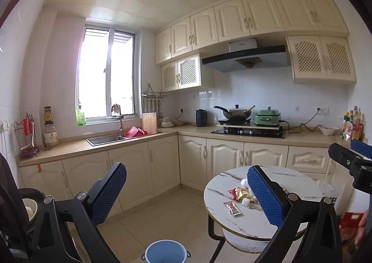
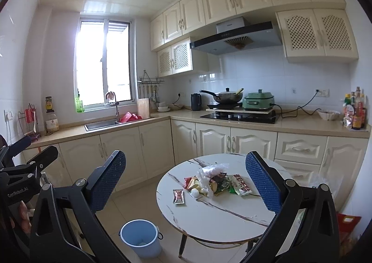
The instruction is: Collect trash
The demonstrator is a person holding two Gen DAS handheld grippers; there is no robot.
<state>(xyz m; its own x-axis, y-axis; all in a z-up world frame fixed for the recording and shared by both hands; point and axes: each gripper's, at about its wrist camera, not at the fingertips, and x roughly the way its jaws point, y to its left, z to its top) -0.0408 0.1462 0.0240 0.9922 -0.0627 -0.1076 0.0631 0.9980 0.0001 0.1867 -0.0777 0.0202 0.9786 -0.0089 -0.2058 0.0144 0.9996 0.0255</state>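
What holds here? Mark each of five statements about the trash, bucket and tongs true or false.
1. The wrappers lie on the round table. True.
2. The blue bucket stands on the table. False: it stands on the floor beside it.
3. The left tongs grip a wrapper. False: open, holding nothing.
4. The right tongs are open. True.
5. The red-and-white sachet lies apart from the pile. True.

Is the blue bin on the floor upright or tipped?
Upright: the blue bin stands on the floor beside the round table, open mouth facing up.
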